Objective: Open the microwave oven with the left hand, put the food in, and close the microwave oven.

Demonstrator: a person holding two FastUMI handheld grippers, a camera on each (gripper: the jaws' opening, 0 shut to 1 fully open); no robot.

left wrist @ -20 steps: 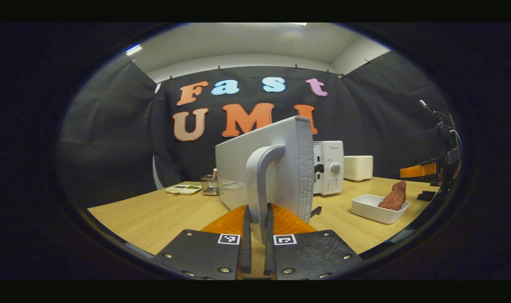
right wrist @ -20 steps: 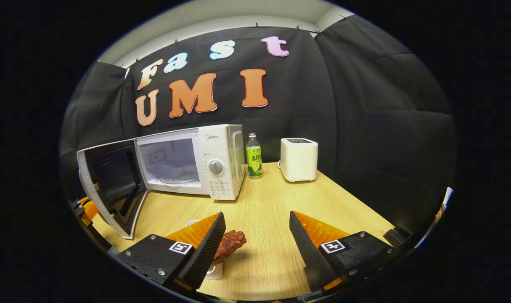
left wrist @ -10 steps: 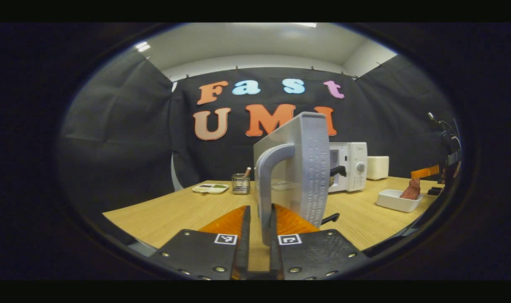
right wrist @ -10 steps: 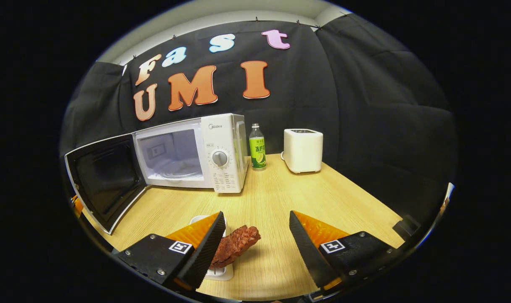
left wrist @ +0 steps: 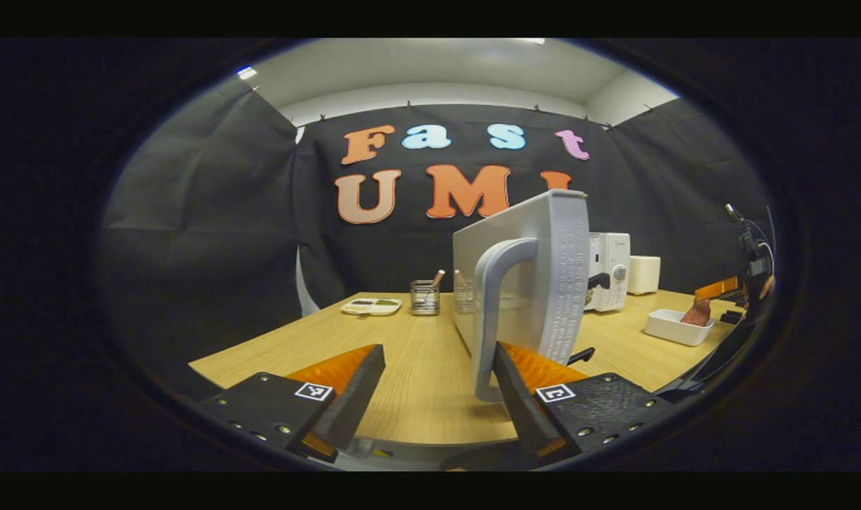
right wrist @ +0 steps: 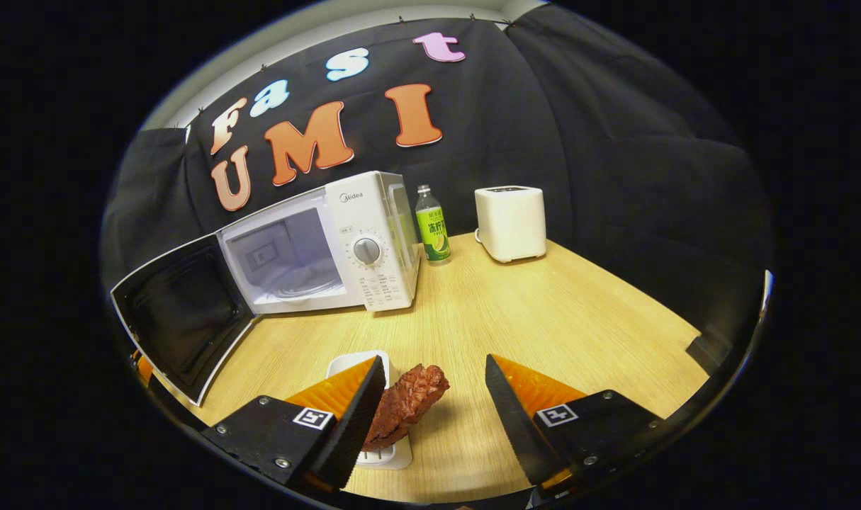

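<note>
Pale wood tabletop (right wrist: 543, 304), item by item. Microwave oven (right wrist: 373, 241): white, at the back left in the right gripper view, its cavity empty as far as I can see. Door (right wrist: 182, 319): swung wide, dark inner face showing; in the left gripper view I see its outer face and grey handle (left wrist: 497, 304) from close by. My left gripper (left wrist: 437, 382): fingers spread apart and holding nothing, the handle standing just beside my right-hand finger, contact not clear. My right gripper (right wrist: 434, 397): fingers likewise parted and empty, hanging just above the food (right wrist: 405, 404). Food: a reddish-brown piece leaning up out of a small white dish (right wrist: 373, 453) on the near table, well short of the oven. Bystanders: green bottle (right wrist: 430, 230) and white toaster (right wrist: 509, 223) to the oven's right; a small tray (left wrist: 370, 306) and wire holder (left wrist: 424, 297) beyond the door. Status, in my judgement: opening is done; grasping the food, carrying it into the cavity and closing the door all remain.
</note>
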